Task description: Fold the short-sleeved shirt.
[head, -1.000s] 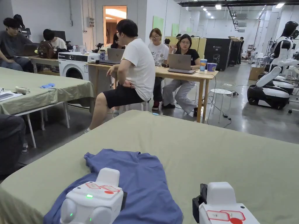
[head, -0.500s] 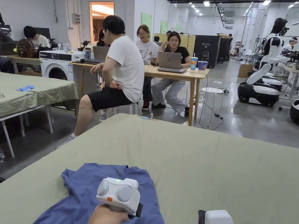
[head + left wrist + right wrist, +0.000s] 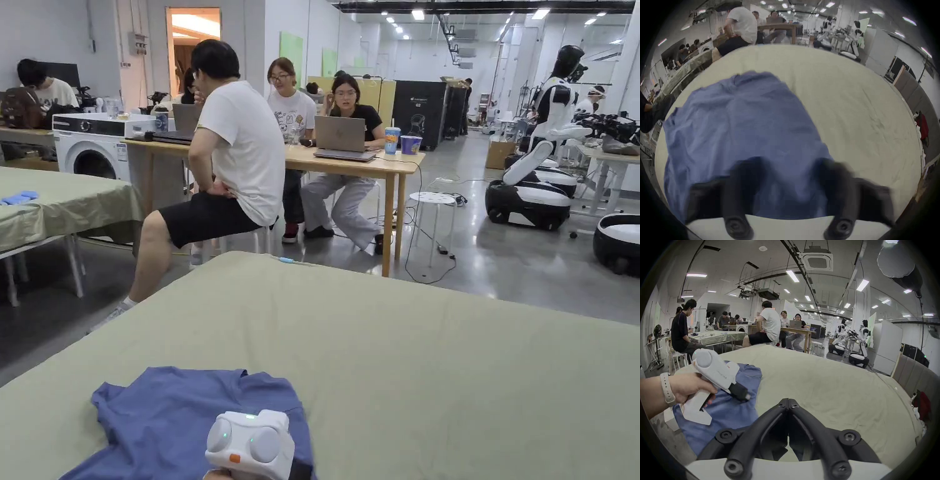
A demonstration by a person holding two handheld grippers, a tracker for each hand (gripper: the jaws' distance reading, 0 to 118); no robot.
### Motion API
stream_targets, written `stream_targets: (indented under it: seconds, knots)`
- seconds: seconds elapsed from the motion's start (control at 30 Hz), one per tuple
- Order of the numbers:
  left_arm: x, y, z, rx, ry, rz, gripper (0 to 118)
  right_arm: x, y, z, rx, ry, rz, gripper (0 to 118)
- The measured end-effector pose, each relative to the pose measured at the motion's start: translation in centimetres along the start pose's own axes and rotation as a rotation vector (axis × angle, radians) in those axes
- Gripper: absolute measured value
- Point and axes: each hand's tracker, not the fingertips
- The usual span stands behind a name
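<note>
Now your left gripper (image 3: 746,396), jaws parted, has swung over the crumpled blue cotton shirt (image 3: 169,419) at 7 o'clock; right gripper (image 3: 788,404) clenched empty. Folding unstarted.

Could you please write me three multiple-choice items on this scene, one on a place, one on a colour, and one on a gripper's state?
1. Where does the shirt lie?
A. On the green-covered table
B. On the washing machine
C. On the floor

2. What colour is the shirt?
A. White
B. Blue
C. Red

3. How do the right gripper's jaws stand?
A. Wide apart
B. Clamped on the shirt
C. Shut, holding nothing

Answers:
1. A, since it is spread on the table near its left edge in the head view.
2. B, as all three views show blue cloth.
3. C, because the tips meet above bare table cover in the right gripper view.
</note>
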Motion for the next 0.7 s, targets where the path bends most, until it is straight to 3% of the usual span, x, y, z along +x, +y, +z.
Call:
stream_targets:
  seconds: [0.1, 0.23, 0.37, 0.43, 0.47, 0.53, 0.7]
  knots:
    - [-0.6, -0.6, -0.2, 0.04, 0.012, 0.031, 2, 1.8, -0.3, 0.4, -0.007, -0.025, -0.006, 0]
    - [-0.3, -0.5, 1.1, 0.066, 0.005, 0.038, 1, 5.0, -0.9, 1.4, -0.004, -0.066, -0.039, 0]
    - [3.6, 1.0, 4.6, 0.148, 0.109, -0.073, 0, 8.4, -0.9, 4.1, 0.009, -0.114, -0.076, 0]
    - [5.5, 2.0, 6.9, 0.198, -0.102, 0.01, 0, 10.3, -1.0, 5.7, 0.023, -0.144, -0.091, 0]
    - [7.1, 2.5, 7.8, 0.224, -0.111, 0.017, 0, 11.3, -0.9, 6.8, 0.034, -0.16, -0.099, 0]
    - [11.2, 3.2, 9.1, 0.248, -0.103, -0.086, 0, 13.3, -1.1, 8.4, 0.043, -0.196, -0.112, 0]
    - [24.4, 4.4, 13.1, 0.337, -0.326, -0.174, 0, 19.6, -2.9, 12.1, 0.058, -0.294, -0.14, 0]
